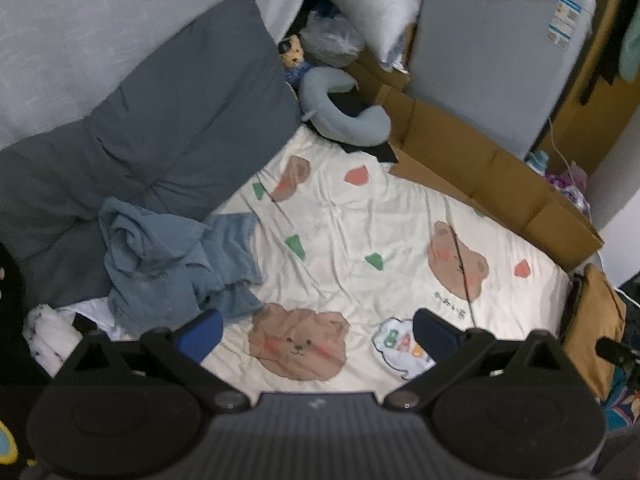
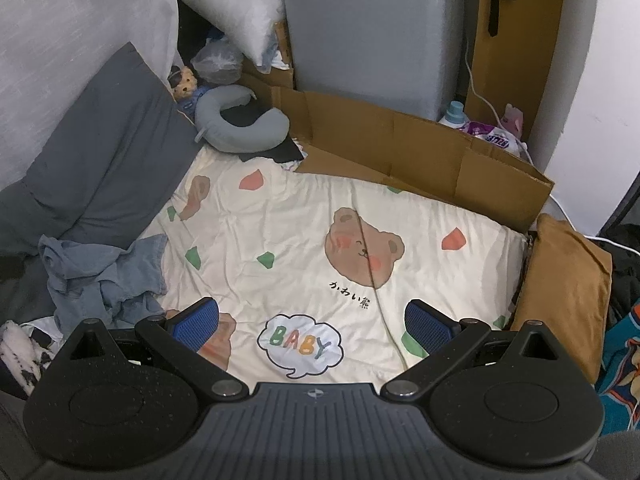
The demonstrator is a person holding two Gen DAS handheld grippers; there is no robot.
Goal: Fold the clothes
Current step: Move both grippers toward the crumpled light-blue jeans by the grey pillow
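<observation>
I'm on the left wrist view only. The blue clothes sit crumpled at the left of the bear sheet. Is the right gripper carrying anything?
Observer: No. The right gripper is open and empty above the BABY cloud print.
Operator: How does the pile lie relative to it?
Observer: The crumpled blue clothes lie to the left of its left finger, apart from it.
Operator: My right edge is distorted. What's past the cardboard there?
Observer: Behind the cardboard wall stands a bottle with a blue cap beside a purple printed bag.
</observation>
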